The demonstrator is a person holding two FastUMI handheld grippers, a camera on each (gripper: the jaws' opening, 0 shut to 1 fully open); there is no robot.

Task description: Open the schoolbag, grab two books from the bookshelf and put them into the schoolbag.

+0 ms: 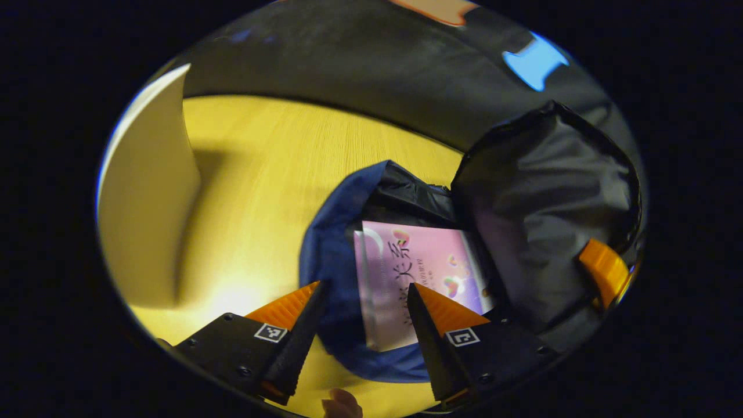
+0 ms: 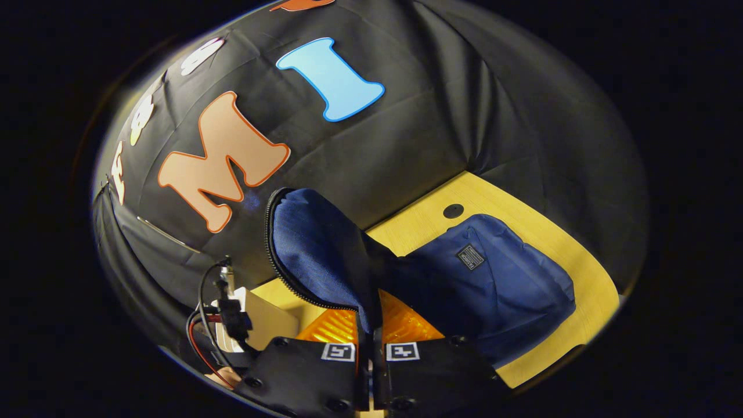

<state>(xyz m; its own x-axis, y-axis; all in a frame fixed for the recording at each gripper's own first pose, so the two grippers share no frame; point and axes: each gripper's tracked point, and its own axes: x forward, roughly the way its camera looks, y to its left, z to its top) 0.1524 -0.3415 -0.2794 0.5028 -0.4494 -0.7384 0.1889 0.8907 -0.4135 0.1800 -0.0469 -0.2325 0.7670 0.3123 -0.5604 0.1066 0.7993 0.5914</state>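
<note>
I see the blue schoolbag [image 2: 493, 278] lying open on the yellow table [image 1: 261, 174]. My right gripper [image 2: 371, 325] pinches its flap [image 2: 313, 255] up at 12 o'clock. A pink book [image 1: 412, 273] sits inside. My left gripper [image 1: 365, 302] hovers spread, empty.

You see a yellow wooden worktop [image 1: 261, 174] with a small round hole [image 2: 453, 211] in it. Black cloth wall [image 2: 464, 104] hangs behind.

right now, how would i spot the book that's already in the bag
Find the yellow wooden table, then the dark blue fabric schoolbag lying open on it, its black-lined flap held up. Inside the opening lies a glossy pink-and-purple book, the one pale, shiny thing against the dark fabric, just ahead of the open left gripper.
</note>
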